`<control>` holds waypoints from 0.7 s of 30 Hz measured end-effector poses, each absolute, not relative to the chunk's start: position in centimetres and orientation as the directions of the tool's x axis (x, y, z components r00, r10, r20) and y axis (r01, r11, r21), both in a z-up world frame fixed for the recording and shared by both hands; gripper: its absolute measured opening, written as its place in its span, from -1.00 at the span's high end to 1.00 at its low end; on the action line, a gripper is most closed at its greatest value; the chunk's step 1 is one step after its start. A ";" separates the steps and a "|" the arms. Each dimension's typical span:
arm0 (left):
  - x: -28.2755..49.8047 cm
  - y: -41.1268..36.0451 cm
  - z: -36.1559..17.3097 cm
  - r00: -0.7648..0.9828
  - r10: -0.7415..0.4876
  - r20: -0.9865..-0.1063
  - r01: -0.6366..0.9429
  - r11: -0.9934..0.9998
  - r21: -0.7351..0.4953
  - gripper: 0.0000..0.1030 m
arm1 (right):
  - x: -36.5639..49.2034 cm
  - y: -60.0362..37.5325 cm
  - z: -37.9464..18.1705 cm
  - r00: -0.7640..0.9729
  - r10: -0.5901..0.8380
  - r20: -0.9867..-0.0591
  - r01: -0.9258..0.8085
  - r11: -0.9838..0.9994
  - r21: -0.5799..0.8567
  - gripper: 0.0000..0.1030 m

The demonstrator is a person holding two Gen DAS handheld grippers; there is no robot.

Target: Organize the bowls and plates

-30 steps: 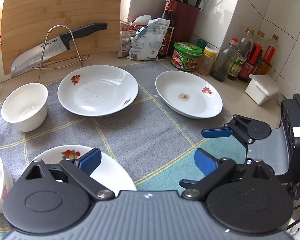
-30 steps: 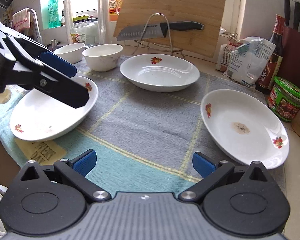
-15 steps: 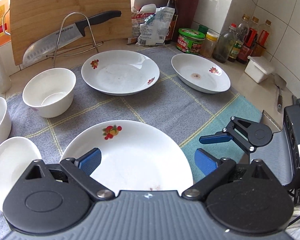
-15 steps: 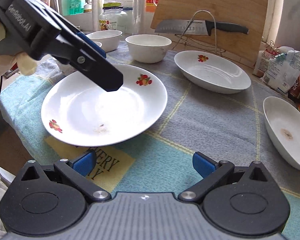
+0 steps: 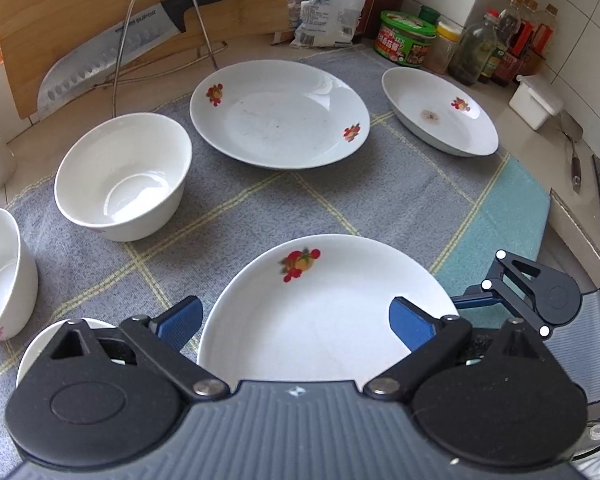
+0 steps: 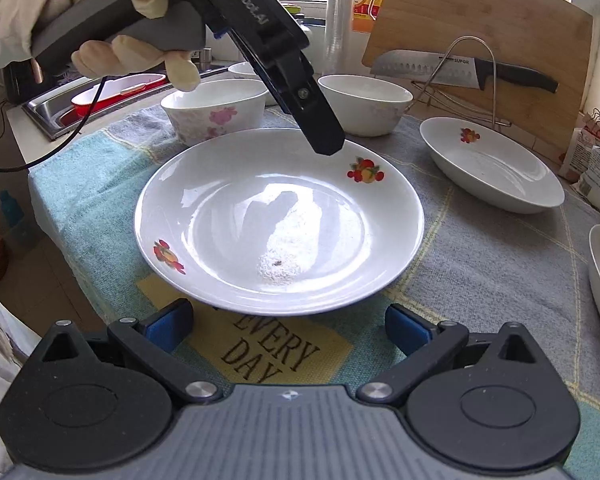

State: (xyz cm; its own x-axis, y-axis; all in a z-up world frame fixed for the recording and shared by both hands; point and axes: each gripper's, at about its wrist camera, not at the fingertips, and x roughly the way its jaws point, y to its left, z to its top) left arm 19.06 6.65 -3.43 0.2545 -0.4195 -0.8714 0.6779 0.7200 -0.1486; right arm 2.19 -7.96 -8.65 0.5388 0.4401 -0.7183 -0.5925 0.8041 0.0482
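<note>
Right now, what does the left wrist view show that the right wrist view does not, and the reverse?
Only the left wrist view shows the green-lidded jar, the sauce bottles, and the white box.

Only the right wrist view shows the gloved hand holding the left gripper, the sink with a red container, and the pink-flowered bowl.

Both show the near plate, the knife on its wire stand, the cutting board, and the checked cloth.

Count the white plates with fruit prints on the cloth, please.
3. The near white fruit-print plate lies under the open left gripper; the middle white plate is beyond it by the knife rack; the far-right white plate is near the jars. None seems hidden.
</note>
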 end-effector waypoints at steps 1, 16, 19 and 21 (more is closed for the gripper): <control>19.5 6.5 -3.8 0.240 -0.408 -0.881 0.675 0.722 -0.151 -0.92 | 2.2 -7.9 -8.7 0.540 0.441 -0.717 -0.592 0.804 0.049 -1.00; 21.5 4.5 -5.9 0.085 -0.331 -0.940 0.728 0.665 -0.169 -0.91 | 2.4 -7.6 -8.8 0.542 0.470 -0.697 -0.614 0.787 0.053 -1.00; 21.6 4.5 -6.0 0.070 -0.328 -0.942 0.734 0.656 -0.174 -0.91 | 2.4 -7.4 -8.8 0.544 0.472 -0.694 -0.614 0.787 0.054 -1.00; 21.5 4.5 -6.1 0.067 -0.325 -0.943 0.740 0.650 -0.171 -0.91 | 2.4 -7.3 -8.8 0.547 0.475 -0.690 -0.616 0.786 0.053 -1.00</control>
